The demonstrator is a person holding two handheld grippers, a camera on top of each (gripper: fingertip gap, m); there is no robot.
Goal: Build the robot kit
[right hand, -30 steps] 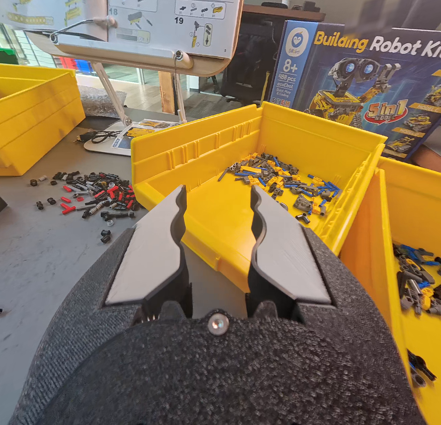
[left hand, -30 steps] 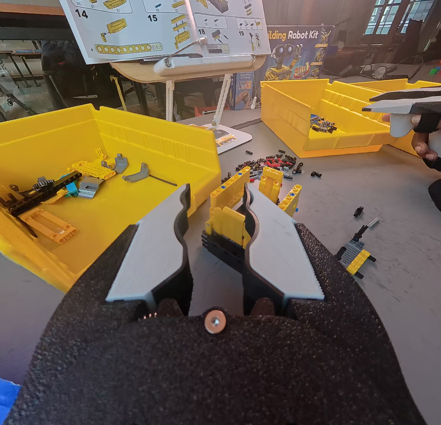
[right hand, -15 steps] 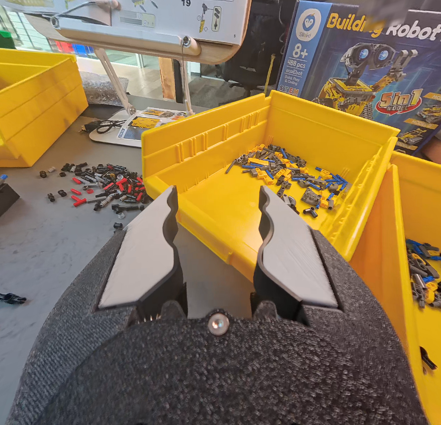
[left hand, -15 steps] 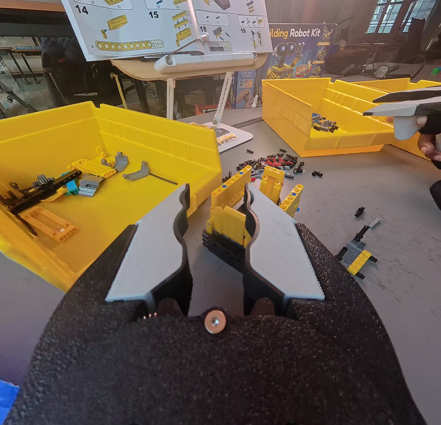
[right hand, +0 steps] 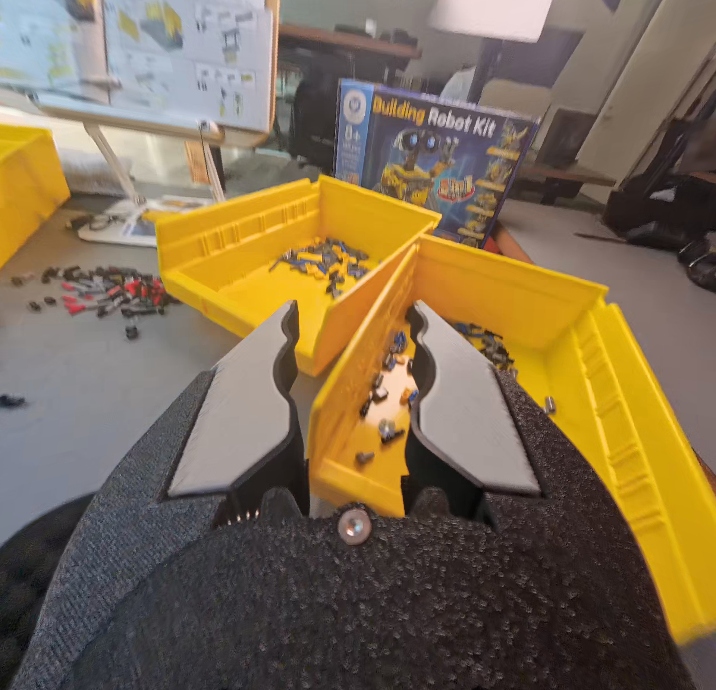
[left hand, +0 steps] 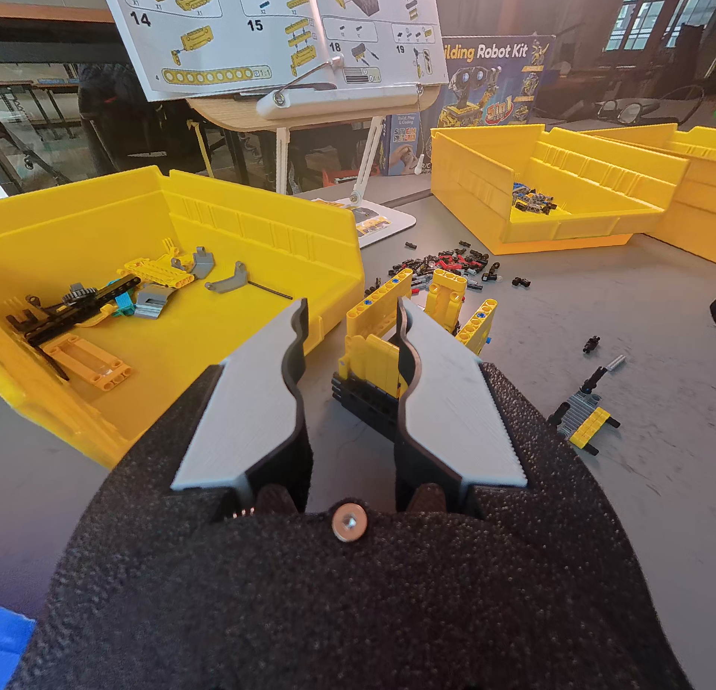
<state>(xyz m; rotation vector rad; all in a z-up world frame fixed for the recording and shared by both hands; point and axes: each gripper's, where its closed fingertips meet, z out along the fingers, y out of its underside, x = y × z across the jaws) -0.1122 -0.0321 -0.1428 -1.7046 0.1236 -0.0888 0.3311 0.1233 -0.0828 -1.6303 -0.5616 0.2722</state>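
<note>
My left gripper (left hand: 351, 312) is open and low over the grey table. A yellow and black brick assembly (left hand: 368, 361) stands on the table between its fingers, close against the right finger (left hand: 438, 392), which hides part of it. My right gripper (right hand: 354, 318) is open and empty. It hangs over the near corner of a yellow bin (right hand: 348, 365), and the bin's left wall runs between the fingers. Small black, blue and grey parts (right hand: 383, 384) lie in that bin. The right wrist view is blurred.
A large yellow bin (left hand: 271, 241) with beams and grey pieces is on the left. Black and red pins (left hand: 445, 262) are scattered behind the assembly; a small grey-yellow sub-assembly (left hand: 585, 419) lies to the right. An instruction booklet on a stand (left hand: 271, 31), another parts bin (right hand: 240, 245) and the kit box (right hand: 434, 159) stand behind. The tips of one gripper are about 50 centimetres away from the tips of the other.
My right gripper has swung right, from over the first parts bin to over the corner of the neighbouring bin, and has left the left wrist view. My left gripper has barely moved.
</note>
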